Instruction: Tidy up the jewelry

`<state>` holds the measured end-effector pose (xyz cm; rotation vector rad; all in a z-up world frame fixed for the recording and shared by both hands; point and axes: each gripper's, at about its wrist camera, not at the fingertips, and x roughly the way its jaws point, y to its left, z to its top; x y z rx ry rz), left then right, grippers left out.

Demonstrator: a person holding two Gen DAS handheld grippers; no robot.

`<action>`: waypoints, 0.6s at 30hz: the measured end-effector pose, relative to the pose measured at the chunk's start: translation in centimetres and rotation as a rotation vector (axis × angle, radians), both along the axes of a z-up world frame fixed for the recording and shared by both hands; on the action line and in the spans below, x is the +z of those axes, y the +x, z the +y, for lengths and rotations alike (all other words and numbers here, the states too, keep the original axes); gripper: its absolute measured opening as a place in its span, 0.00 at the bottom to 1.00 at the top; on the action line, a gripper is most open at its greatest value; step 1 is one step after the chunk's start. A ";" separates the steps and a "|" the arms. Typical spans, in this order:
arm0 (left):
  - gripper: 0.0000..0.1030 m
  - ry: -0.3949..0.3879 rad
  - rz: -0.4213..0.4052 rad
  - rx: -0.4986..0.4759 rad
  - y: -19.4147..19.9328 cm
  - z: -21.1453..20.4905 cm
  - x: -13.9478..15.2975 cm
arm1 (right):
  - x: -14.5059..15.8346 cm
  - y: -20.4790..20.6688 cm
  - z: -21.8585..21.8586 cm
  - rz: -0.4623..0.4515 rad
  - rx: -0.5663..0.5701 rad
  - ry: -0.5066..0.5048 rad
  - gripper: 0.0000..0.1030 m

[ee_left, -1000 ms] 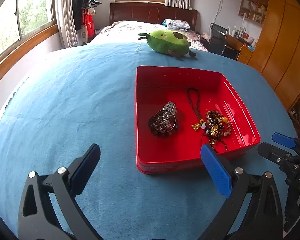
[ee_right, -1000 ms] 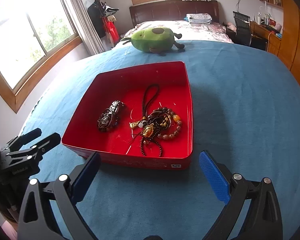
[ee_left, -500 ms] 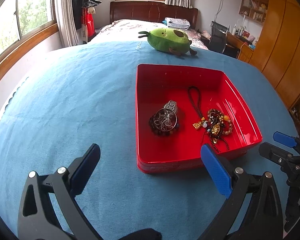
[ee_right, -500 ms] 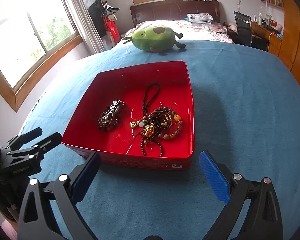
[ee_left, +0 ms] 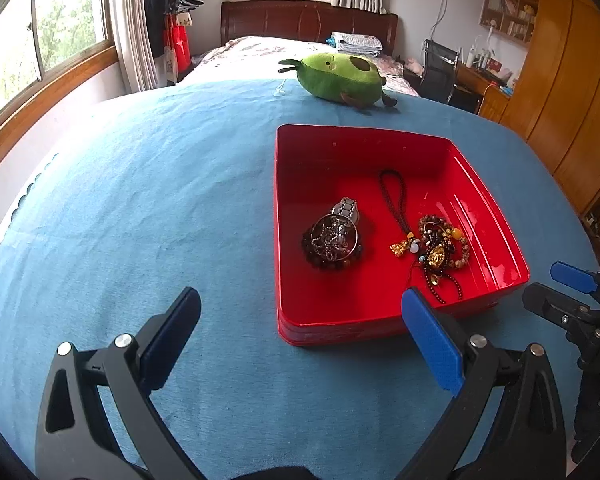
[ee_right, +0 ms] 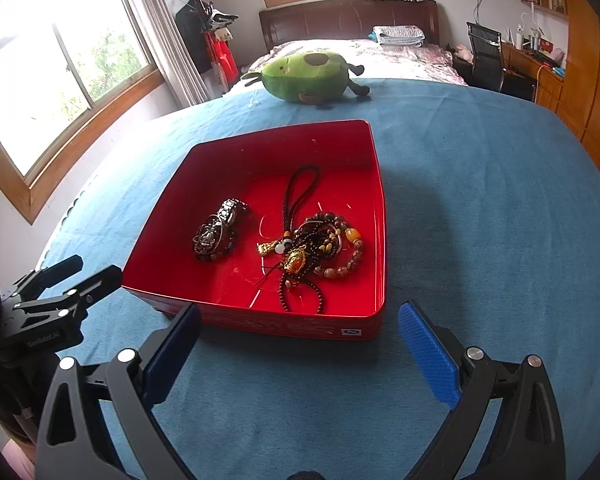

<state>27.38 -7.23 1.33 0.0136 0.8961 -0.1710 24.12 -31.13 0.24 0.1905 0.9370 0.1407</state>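
Note:
A red tray (ee_left: 496, 216) (ee_right: 376, 160) stands on the blue cloth. Inside lie a silver watch with a dark bead bracelet and chain (ee_left: 332, 238) (ee_right: 216, 232) on the left, and a tangle of bead bracelets, a black cord and gold pendants (ee_left: 436, 248) (ee_right: 316, 248) on the right. My left gripper (ee_left: 300, 332) is open and empty, just short of the tray's near left corner. My right gripper (ee_right: 300, 344) is open and empty, just short of the tray's near edge. Each gripper shows in the other's view, the right one (ee_left: 572, 300) and the left one (ee_right: 60, 284).
A green avocado plush toy (ee_left: 340, 76) (ee_right: 308, 76) lies on the cloth beyond the tray. A bed, a window, a desk with a chair and wooden wardrobes stand around the table.
Both views have shifted only slightly; the tray and jewelry stay put and both grippers stay open.

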 end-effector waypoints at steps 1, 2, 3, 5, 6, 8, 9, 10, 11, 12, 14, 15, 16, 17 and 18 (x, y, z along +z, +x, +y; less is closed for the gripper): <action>0.97 0.002 -0.002 0.000 0.0 0.0 0.0 | 0.0 0.0 0.0 0.000 0.000 0.000 0.96; 0.97 0.004 -0.003 -0.001 -0.1 -0.1 0.0 | 0.0 0.0 0.0 0.001 -0.001 0.000 0.96; 0.97 0.005 -0.004 -0.001 -0.1 -0.1 -0.1 | -0.1 0.0 0.0 0.002 -0.001 -0.001 0.96; 0.97 0.008 -0.006 -0.002 -0.1 -0.1 -0.1 | -0.2 0.0 0.0 0.004 0.000 0.000 0.96; 0.97 0.009 -0.006 -0.003 -0.1 -0.1 -0.1 | -0.3 0.0 0.0 0.005 0.000 -0.001 0.96; 0.97 0.009 -0.005 -0.005 -0.1 -0.2 0.0 | -0.3 0.0 0.0 0.007 0.001 -0.002 0.96; 0.97 0.010 -0.006 -0.006 -0.2 -0.1 0.0 | -0.3 0.1 0.0 0.008 0.001 -0.003 0.96; 0.97 0.012 -0.008 -0.007 -0.2 -0.2 0.0 | -0.4 0.1 0.0 0.008 0.002 -0.003 0.96; 0.97 0.014 -0.009 -0.007 -0.2 -0.2 0.0 | -0.4 0.1 0.0 0.008 0.002 -0.004 0.96; 0.97 0.015 -0.008 -0.007 -0.2 -0.2 0.1 | -0.4 0.1 0.0 0.009 0.003 -0.004 0.96; 0.97 0.015 -0.006 -0.009 -0.2 -0.2 0.0 | -0.4 0.1 0.0 0.009 0.002 -0.005 0.96; 0.97 0.015 -0.005 -0.009 -0.2 -0.2 0.0 | -0.4 0.1 0.0 0.009 0.002 -0.005 0.96; 0.97 0.016 -0.005 -0.009 -0.2 -0.2 0.0 | -0.4 0.2 0.0 0.010 0.003 -0.006 0.96; 0.97 0.017 -0.005 -0.010 -0.2 -0.3 0.0 | -0.4 0.2 0.1 0.011 0.003 -0.008 0.96; 0.97 0.018 -0.005 -0.010 -0.2 -0.3 0.0 | -0.4 0.2 0.1 0.011 0.004 -0.010 0.96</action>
